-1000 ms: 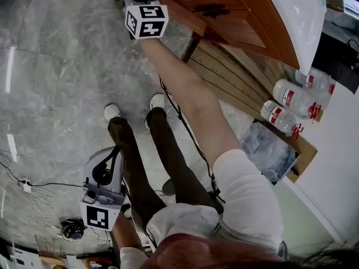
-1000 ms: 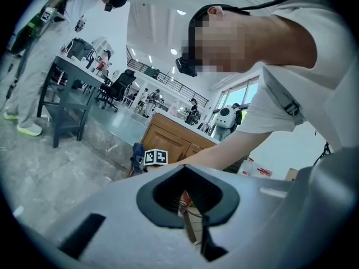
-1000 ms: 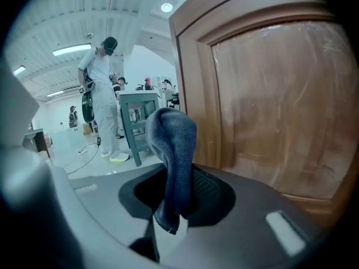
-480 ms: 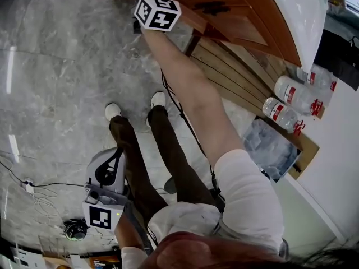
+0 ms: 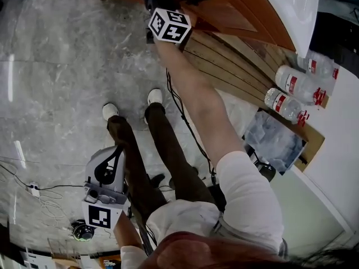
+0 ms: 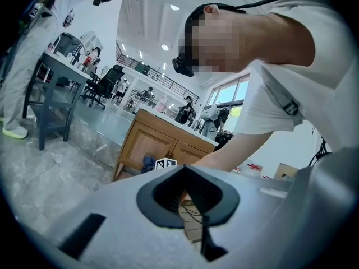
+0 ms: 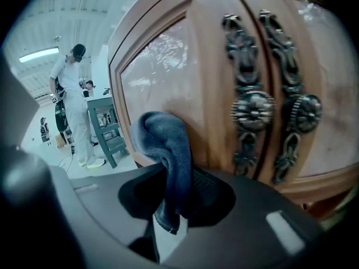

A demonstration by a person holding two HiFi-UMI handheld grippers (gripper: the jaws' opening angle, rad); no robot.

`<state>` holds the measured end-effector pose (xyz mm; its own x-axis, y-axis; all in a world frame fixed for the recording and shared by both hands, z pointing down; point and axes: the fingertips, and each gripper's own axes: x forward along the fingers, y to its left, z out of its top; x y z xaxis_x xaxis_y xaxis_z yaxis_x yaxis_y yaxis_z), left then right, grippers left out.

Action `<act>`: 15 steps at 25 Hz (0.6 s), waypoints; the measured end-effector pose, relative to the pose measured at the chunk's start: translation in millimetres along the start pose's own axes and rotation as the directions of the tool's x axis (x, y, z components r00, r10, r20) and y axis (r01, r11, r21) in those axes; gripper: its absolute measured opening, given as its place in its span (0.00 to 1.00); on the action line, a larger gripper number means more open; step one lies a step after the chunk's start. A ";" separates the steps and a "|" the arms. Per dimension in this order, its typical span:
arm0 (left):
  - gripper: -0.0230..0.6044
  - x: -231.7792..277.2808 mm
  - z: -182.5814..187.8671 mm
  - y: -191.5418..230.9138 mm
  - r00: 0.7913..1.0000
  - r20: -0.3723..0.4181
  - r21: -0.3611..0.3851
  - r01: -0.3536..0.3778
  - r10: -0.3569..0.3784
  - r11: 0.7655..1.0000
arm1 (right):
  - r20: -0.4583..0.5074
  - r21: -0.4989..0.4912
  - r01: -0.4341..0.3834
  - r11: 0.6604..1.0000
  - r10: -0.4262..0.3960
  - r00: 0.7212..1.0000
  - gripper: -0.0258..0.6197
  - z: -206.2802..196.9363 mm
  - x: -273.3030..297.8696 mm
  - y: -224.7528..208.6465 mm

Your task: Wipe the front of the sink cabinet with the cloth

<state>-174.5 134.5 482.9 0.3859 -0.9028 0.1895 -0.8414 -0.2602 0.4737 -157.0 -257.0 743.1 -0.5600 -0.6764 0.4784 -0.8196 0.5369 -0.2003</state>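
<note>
Right hand-held gripper (image 7: 176,192): jaws closed on the cloth, pinching it near its lower end. In the head view it sits at 12 o'clock, at the end of the outstretched right arm (image 5: 196,100), with its marker cube just below the cabinet front.

Cloth (image 7: 165,147): dark blue. It rises out of the jaws in a folded hump, and its top presses against the left door panel.

Sink cabinet (image 7: 162,66): brown wood with a framed left door panel. In the right gripper view, two ornate dark metal handles (image 7: 252,111) stand side by side at 3 o'clock of the cloth, apart from it.

Sink (image 5: 294,7): a white basin above the cabinet, at 1 o'clock in the head view.

Left hand-held gripper (image 6: 190,206): jaws drawn together to a thin slit, nothing held. It hangs low at 7 o'clock in the head view, well away from the cabinet.

Wooden slat platform (image 5: 235,66): lies under the cabinet, at 2 o'clock of the person's feet.

Water bottles (image 5: 291,88): clear with red labels, lying on their sides at 3 o'clock, beside the slats.

Floor (image 5: 56,66): grey marble tiles, with cables trailing at 8 o'clock.
</note>
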 end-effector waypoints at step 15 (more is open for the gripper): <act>0.03 30.5 -12.9 -57.7 0.997 -0.040 0.043 0.070 -0.068 0.997 | -0.032 0.010 0.064 0.998 -0.064 0.997 0.20 -23.3 -75.1 -99.6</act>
<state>-109.4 126.4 472.4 0.4571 -0.8687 0.1910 -0.8279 -0.3370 0.4484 -30.5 -247.9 747.0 -0.5025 -0.6927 0.5174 -0.8549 0.4874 -0.1778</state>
